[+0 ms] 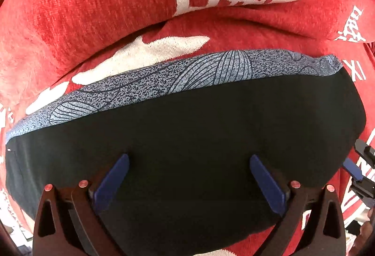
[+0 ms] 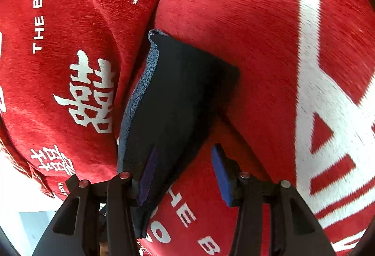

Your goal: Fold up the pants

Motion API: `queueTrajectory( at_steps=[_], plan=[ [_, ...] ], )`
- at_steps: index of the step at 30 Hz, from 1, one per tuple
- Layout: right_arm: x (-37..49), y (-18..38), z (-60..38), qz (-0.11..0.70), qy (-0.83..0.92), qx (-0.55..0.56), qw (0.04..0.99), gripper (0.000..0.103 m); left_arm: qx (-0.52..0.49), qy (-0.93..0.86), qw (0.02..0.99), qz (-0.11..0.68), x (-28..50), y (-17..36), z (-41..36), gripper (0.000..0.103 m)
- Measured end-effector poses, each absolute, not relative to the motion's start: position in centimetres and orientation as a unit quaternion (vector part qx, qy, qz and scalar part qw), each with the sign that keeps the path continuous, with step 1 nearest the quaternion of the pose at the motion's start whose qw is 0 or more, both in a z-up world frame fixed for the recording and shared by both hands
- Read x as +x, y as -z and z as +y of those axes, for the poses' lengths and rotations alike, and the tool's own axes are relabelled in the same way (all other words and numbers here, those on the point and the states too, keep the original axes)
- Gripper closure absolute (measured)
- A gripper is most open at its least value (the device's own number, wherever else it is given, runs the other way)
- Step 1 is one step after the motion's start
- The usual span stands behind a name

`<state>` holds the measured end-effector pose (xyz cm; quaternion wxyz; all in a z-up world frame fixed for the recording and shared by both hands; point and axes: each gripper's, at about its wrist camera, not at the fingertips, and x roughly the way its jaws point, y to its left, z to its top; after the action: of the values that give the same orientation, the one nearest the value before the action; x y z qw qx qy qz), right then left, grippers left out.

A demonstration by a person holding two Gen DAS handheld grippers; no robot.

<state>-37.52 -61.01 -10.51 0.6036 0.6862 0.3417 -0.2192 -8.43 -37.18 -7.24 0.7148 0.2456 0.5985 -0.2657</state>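
Both tongs, left & right, spread w/ nothing gripped; pants below look folded, maybe final tidy left.

Dark pants, folded flat, speckled blue inner layer showing along one edge
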Motion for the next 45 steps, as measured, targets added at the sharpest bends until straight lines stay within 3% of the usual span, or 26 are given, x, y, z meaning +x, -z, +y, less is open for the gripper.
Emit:
queueTrajectory(
  at_steps=[21,24,32,33,35,36,41,44,45],
  plan=[
    [-38.2,11.1,-61.5,0.347,0.221,0.68,0.606,0.051,0.244,0.251,0.713,0.608,-5.1,8.8,-36.9,0.0],
    [-37.7,11.5,-61.5,0.345,0.217,0.672,0.619,0.045,0.244,0.251,0.712,0.609,-5.0,8.8,-37.0,0.0],
    [-34.5,12.4,-62.8,0.315,0.207,0.663,0.647,0.044,0.241,0.253,0.713,0.608,-5.1,8.3,-36.7,0.001],
    [-34.0,12.6,-63.1,0.314,0.207,0.669,0.641,0.046,0.235,0.255,0.71,0.613,-4.9,8.0,-36.8,0.013],
    [-33.7,12.7,-63.5,0.319,0.211,0.68,0.626,0.082,0.23,0.264,0.718,0.602,-4.6,6.6,-37.4,0.022],
    [-33.7,12.2,-63.5,0.311,0.207,0.68,0.631,0.09,0.233,0.269,0.73,0.584,-4.3,5.8,-38.1,0.022],
    [-33.1,8.9,-63.0,0.321,0.189,0.64,0.672,0.09,0.244,0.252,0.749,0.562,-2.1,6.8,-42.2,0.022],
    [-32.6,8.4,-63.0,0.326,0.187,0.631,0.679,0.09,0.282,0.24,0.76,0.534,-2.4,8.8,-43.8,0.01],
    [-32.4,8.4,-63.1,0.329,0.189,0.628,0.679,0.09,0.29,0.242,0.753,0.539,-2.4,8.7,-44.0,0.01]
  ],
)
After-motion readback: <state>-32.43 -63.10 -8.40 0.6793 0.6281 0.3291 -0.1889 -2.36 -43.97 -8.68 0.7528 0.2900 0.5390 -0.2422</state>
